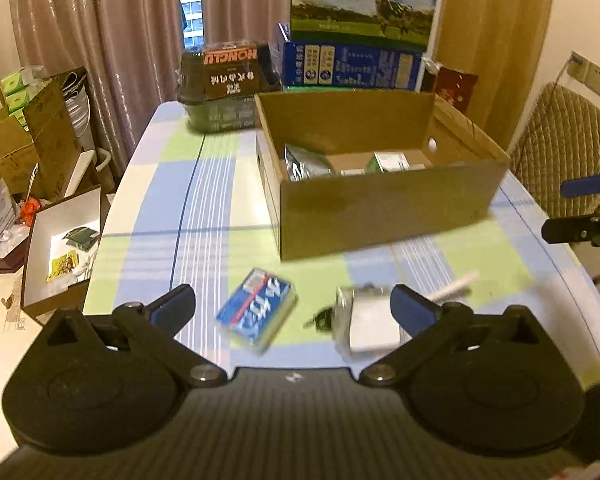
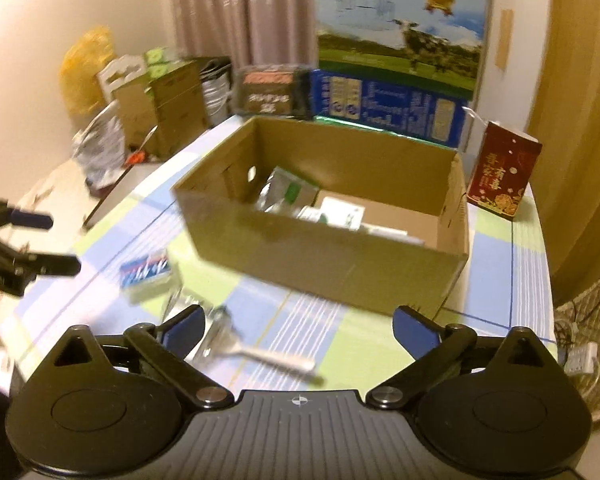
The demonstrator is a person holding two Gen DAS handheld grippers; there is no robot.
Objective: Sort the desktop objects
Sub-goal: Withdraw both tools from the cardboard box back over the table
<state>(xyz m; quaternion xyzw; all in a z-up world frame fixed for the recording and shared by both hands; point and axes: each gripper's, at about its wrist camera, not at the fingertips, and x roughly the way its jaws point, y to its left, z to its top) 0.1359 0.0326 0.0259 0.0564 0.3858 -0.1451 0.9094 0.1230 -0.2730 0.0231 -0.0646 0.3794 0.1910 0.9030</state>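
An open cardboard box stands on the checked tablecloth and holds a silver pouch and small white-green packets. In front of it lie a blue tissue pack, a clear-wrapped white item and a white stick-like razor. My left gripper is open above the tissue pack and the wrapped item. My right gripper is open above the razor. Each gripper shows at the edge of the other view.
Milk cartons and a dark packaged box stand behind the cardboard box. A red gift box stands at its right. Boxes and bags clutter the floor at the left. A chair is at the right.
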